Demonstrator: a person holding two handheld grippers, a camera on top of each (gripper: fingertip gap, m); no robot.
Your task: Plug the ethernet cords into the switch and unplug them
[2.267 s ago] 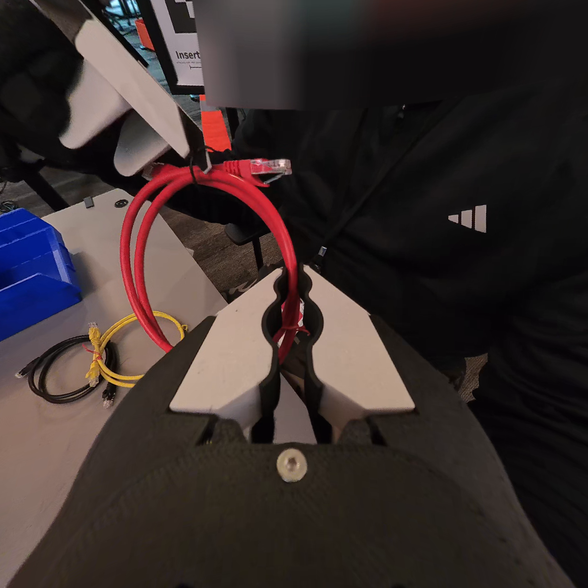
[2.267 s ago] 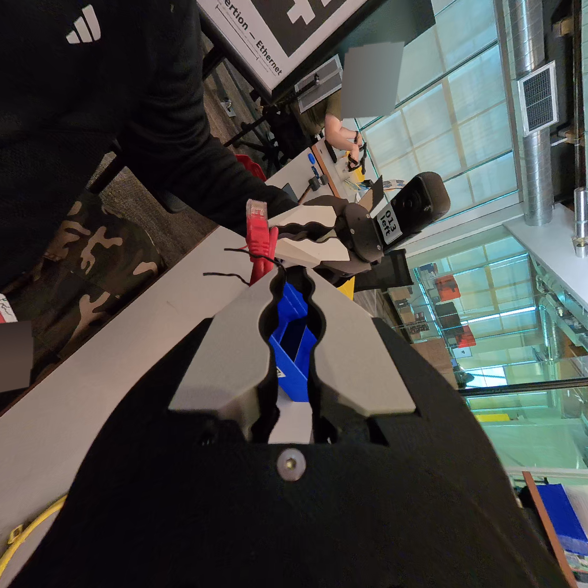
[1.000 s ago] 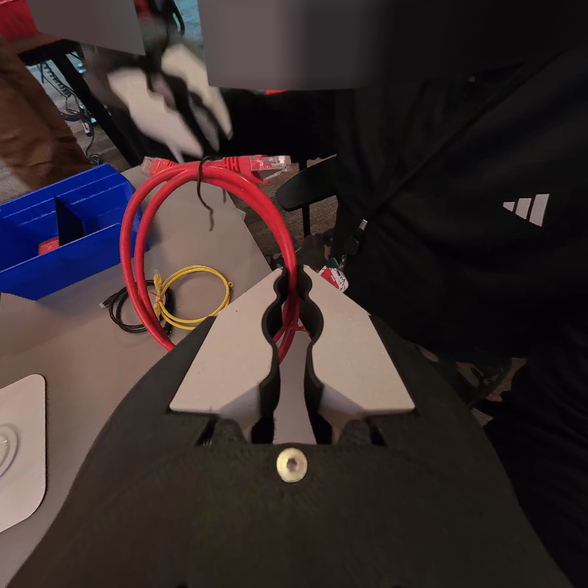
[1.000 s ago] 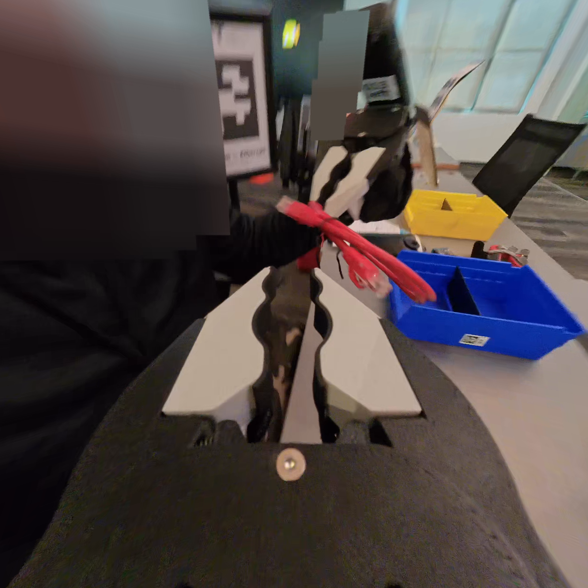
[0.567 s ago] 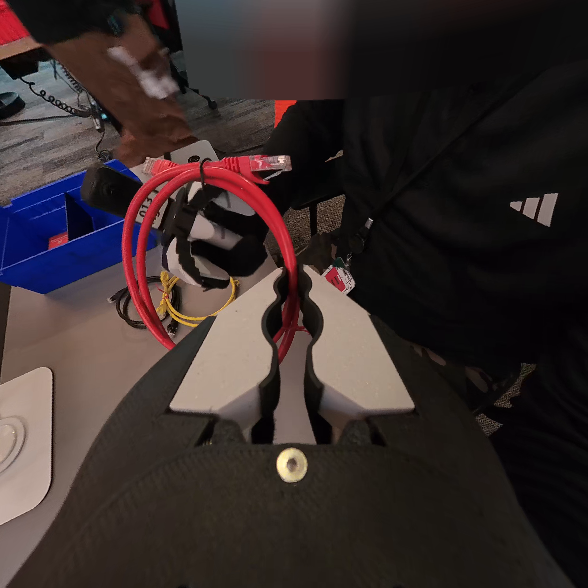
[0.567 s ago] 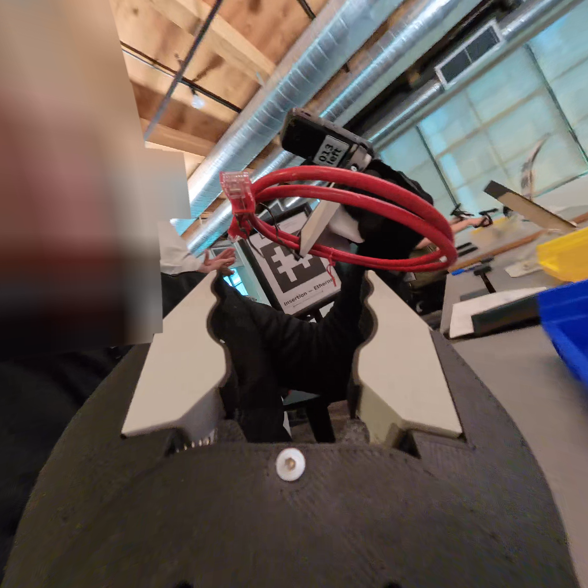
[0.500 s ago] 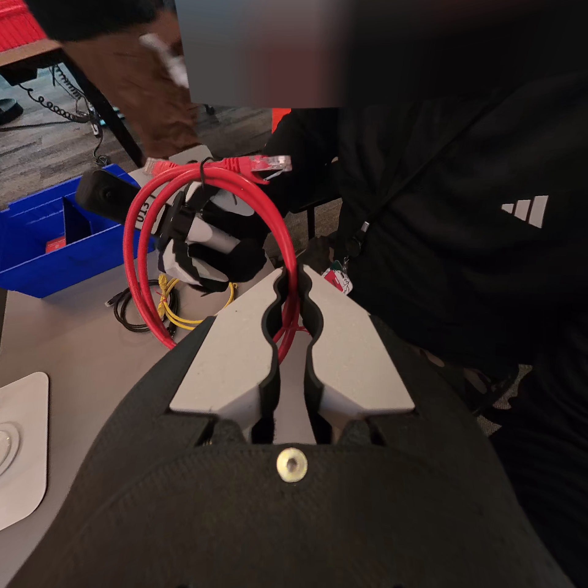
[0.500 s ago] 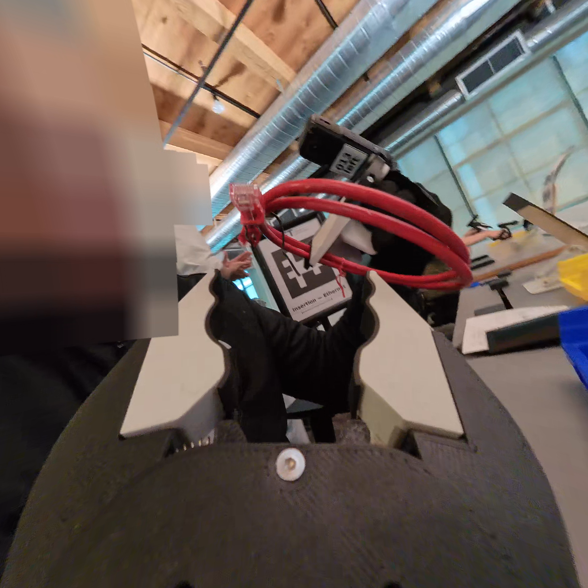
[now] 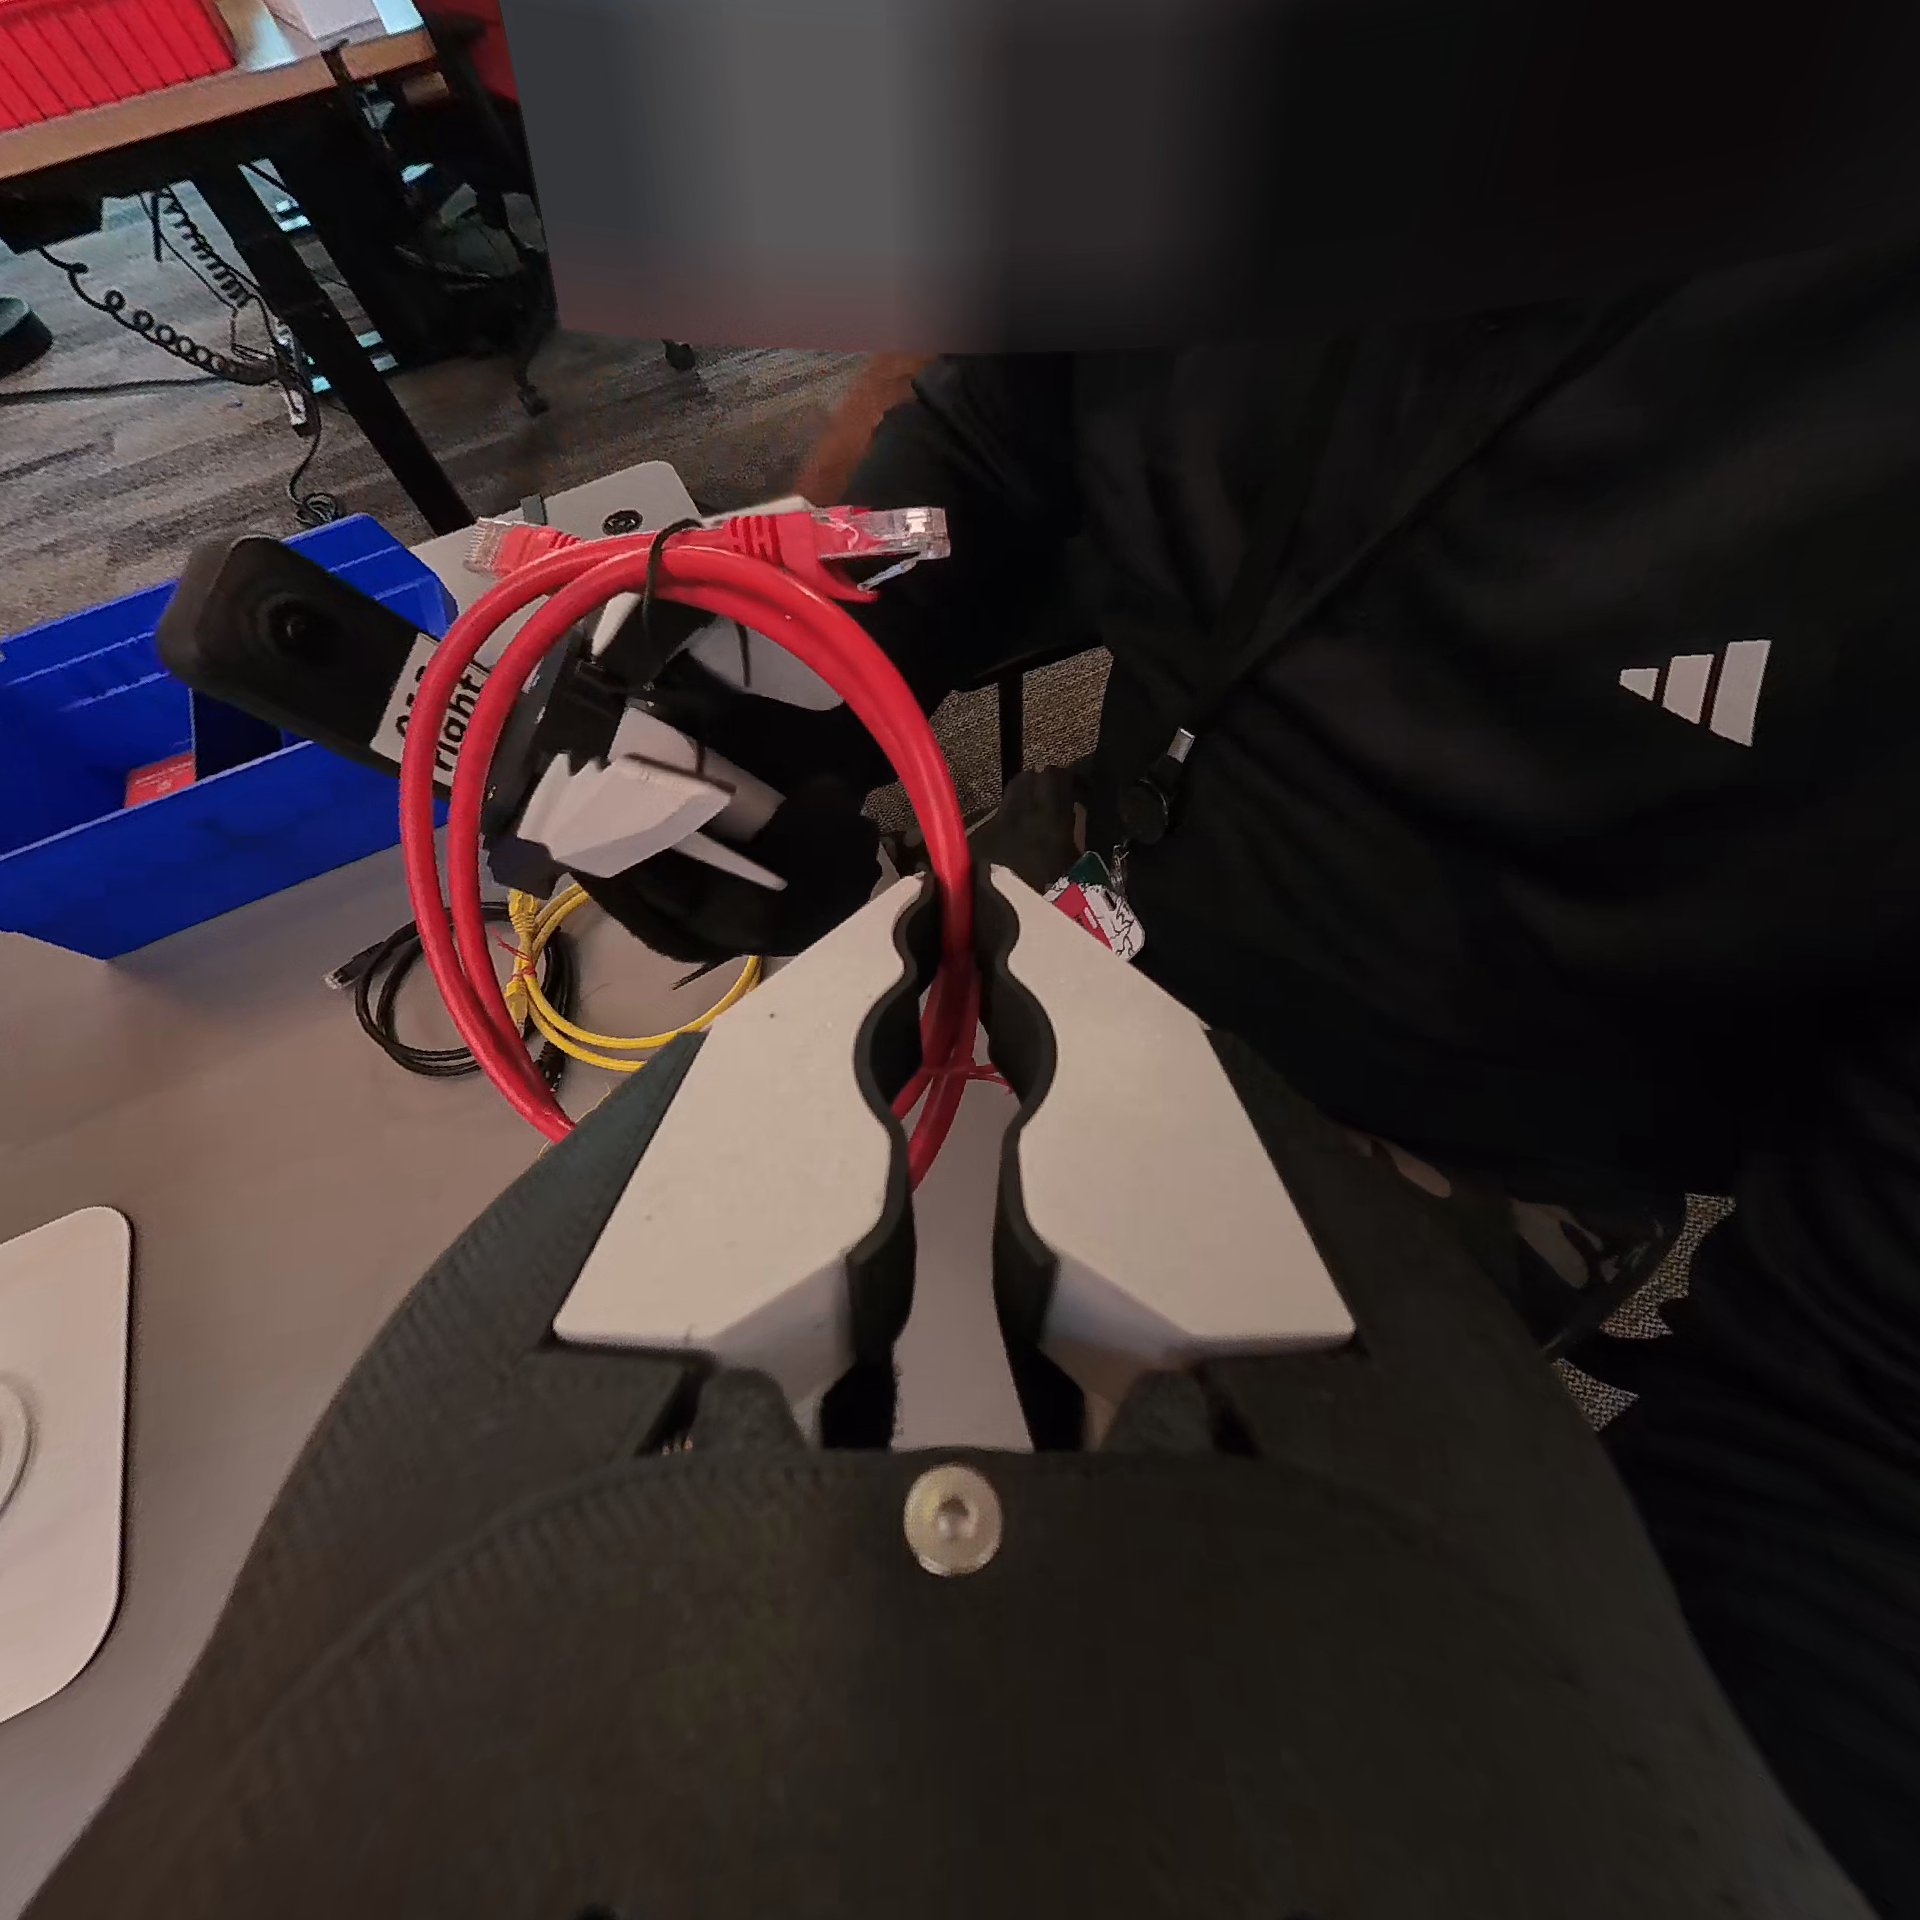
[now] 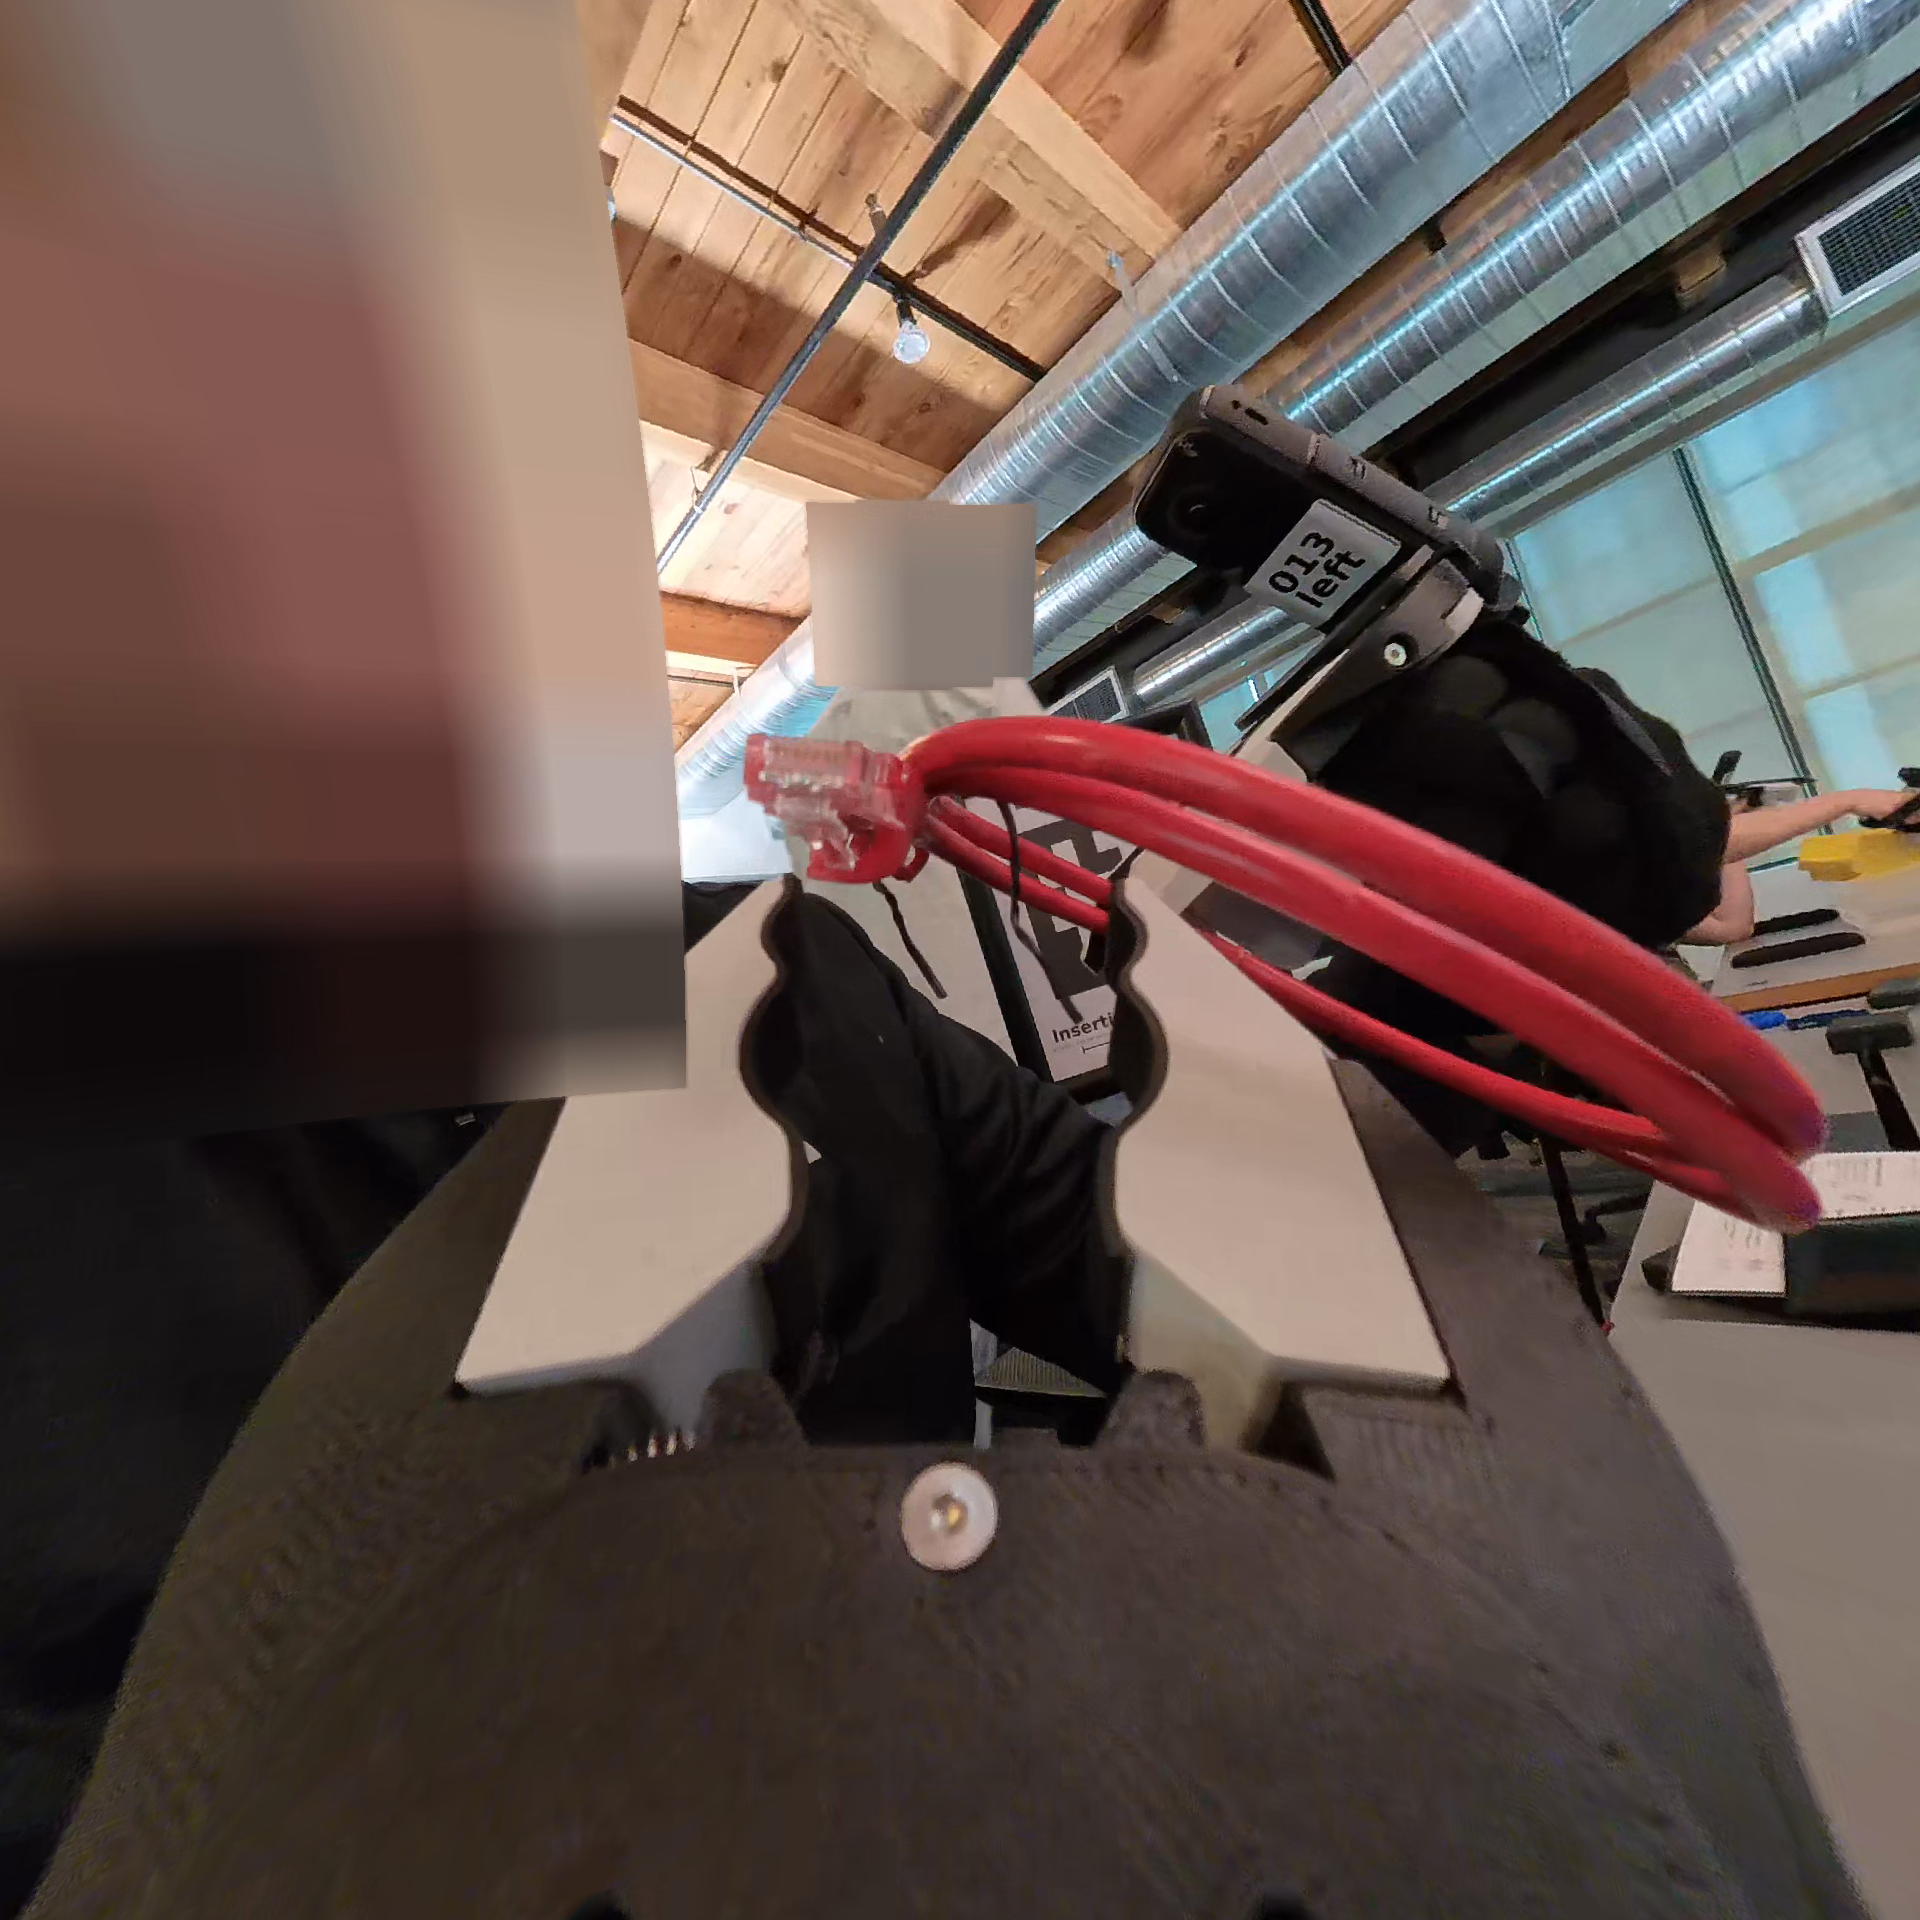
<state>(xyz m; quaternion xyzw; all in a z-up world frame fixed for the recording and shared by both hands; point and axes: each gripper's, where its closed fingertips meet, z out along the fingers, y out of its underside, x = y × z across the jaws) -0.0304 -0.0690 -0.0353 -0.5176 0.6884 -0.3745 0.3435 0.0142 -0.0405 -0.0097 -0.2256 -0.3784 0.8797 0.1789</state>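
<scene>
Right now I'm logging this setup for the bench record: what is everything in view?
red ethernet cord: one, red, coiled and tied, held up in the air
yellow cord: one, yellow, coiled on the grey table
black cord: one, black, on the table beside the yellow one
blue bin: one, blue, far left on the table
pale pad: one, light grey, left table edge
person's black jacket: one, black, behind the cord
left gripper: shut on the red cord
right gripper: open, below the cord's plug
</scene>
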